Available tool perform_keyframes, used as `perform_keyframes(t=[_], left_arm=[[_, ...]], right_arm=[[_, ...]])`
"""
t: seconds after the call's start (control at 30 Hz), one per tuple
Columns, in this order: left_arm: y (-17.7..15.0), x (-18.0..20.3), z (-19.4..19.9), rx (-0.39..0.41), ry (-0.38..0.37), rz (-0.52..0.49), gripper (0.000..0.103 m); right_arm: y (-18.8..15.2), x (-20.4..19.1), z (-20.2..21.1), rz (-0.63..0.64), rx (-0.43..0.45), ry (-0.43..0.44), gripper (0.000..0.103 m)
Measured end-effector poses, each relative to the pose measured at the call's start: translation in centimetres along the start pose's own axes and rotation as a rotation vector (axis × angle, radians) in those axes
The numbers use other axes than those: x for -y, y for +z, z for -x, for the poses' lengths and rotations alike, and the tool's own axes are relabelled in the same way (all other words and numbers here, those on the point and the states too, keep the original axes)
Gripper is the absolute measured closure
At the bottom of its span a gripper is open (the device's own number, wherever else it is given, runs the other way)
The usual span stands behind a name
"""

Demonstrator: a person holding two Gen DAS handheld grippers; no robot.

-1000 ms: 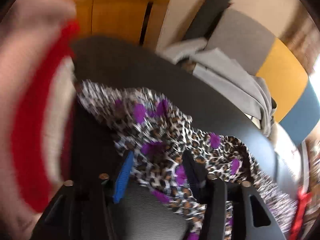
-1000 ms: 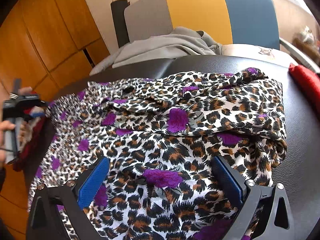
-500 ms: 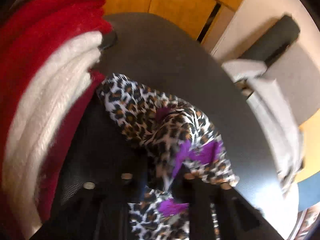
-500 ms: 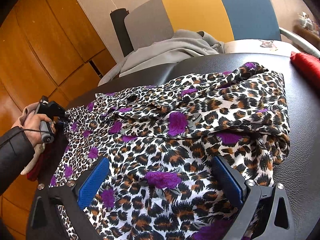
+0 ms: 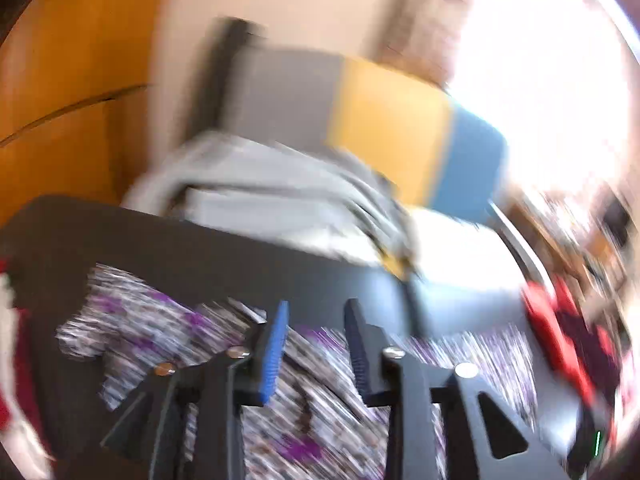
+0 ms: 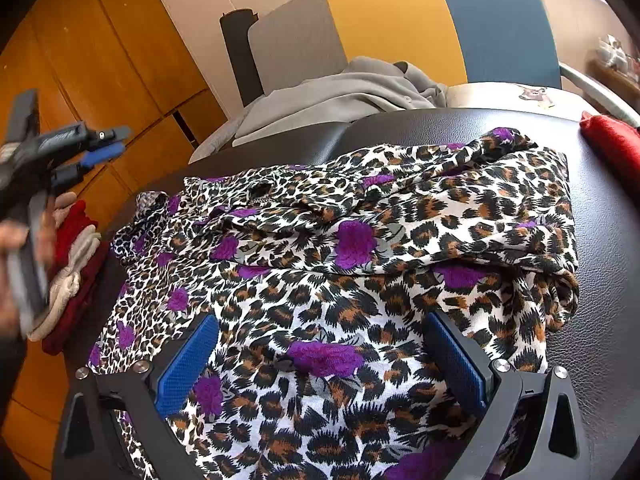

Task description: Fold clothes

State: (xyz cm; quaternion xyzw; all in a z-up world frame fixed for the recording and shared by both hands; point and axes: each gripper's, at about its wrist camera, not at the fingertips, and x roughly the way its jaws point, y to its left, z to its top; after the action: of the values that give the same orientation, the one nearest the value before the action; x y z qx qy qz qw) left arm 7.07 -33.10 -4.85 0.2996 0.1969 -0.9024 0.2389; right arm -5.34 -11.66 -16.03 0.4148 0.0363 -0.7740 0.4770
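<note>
A leopard-print garment with purple flowers (image 6: pixel 360 240) lies spread and partly folded on the black padded table (image 6: pixel 608 280). My right gripper (image 6: pixel 320 360) stands wide open just over its near part, one blue pad to each side and no fabric pinched. In the right wrist view, my left gripper (image 6: pixel 100 152) is held up in a hand off the table's left edge. In its own blurred view, the left gripper (image 5: pixel 316 308) has its jaws opening with nothing between them. The garment (image 5: pixel 160 328) lies below it.
A folded red and white pile (image 6: pixel 76 264) sits at the table's left edge and a red cloth (image 6: pixel 612 140) at the right. Behind the table a grey garment (image 6: pixel 352 88) lies on a grey, yellow and blue chair (image 6: pixel 400 20). Wooden cupboards (image 6: pixel 100 60) stand at the left.
The left gripper closed on the garment's left edge, then let go, rose and swung away with a roll. The right gripper and the bulk of the garment have stayed put.
</note>
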Motion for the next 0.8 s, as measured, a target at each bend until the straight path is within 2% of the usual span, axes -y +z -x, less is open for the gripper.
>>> perform_keyframes(t=[0.07, 0.13, 0.23, 0.3, 0.37, 0.4, 0.43, 0.47, 0.53, 0.6, 0.7, 0.73, 0.8], left_arm=[[-4.1, 2.2, 0.0, -0.059, -0.066, -0.032, 0.066], [-8.1, 3.0, 0.0, -0.111, -0.086, -0.043, 0.065], [-11.6, 0.8, -0.7, -0.178, -0.081, 0.034, 0.065], [-14.0, -0.9, 0.7, -0.170, -0.056, 0.102, 0.065], [-15.3, -2.4, 1.2, -0.136, -0.038, 0.125, 0.065], [-15.8, -2.9, 1.1, -0.110, -0.046, 0.120, 0.064], [-16.2, -3.2, 0.9, -0.087, -0.051, 0.109, 0.064], [-16.3, -3.1, 0.9, -0.070, -0.050, 0.097, 0.064], [-16.4, -3.2, 1.4, -0.050, -0.055, 0.087, 0.061], [-16.2, -3.6, 1.3, -0.039, -0.094, 0.104, 0.056], [-16.2, -5.5, 2.0, -0.027, -0.176, 0.170, 0.054], [-16.2, -5.8, 2.0, -0.024, -0.192, 0.184, 0.054], [-16.2, -6.3, 2.2, -0.017, -0.222, 0.207, 0.054]], right_arm=[[0.0, 0.1, 0.0, -0.004, 0.001, 0.005, 0.000], [0.0, 0.1, 0.0, -0.006, 0.001, 0.008, 0.000], [0.1, -0.1, -0.1, 0.004, -0.007, -0.005, 0.000], [0.2, -0.5, -0.3, 0.025, -0.022, -0.032, 0.000], [0.7, -1.9, -1.1, 0.110, -0.089, -0.111, 0.001], [1.0, -2.5, -1.4, 0.139, -0.114, -0.146, 0.004], [1.9, -3.9, -1.6, 0.190, -0.121, -0.160, 0.017], [3.1, -5.4, -1.5, 0.232, -0.099, -0.139, 0.025], [5.8, -9.4, -1.8, 0.332, -0.061, -0.073, 0.025], [8.4, -14.0, -2.7, 0.449, -0.041, 0.006, 0.025], [10.6, -21.9, -6.1, 0.661, -0.069, 0.110, 0.025], [10.9, -25.4, -7.9, 0.768, -0.085, 0.157, 0.025], [11.0, -30.1, -10.6, 0.893, -0.112, 0.220, 0.025]])
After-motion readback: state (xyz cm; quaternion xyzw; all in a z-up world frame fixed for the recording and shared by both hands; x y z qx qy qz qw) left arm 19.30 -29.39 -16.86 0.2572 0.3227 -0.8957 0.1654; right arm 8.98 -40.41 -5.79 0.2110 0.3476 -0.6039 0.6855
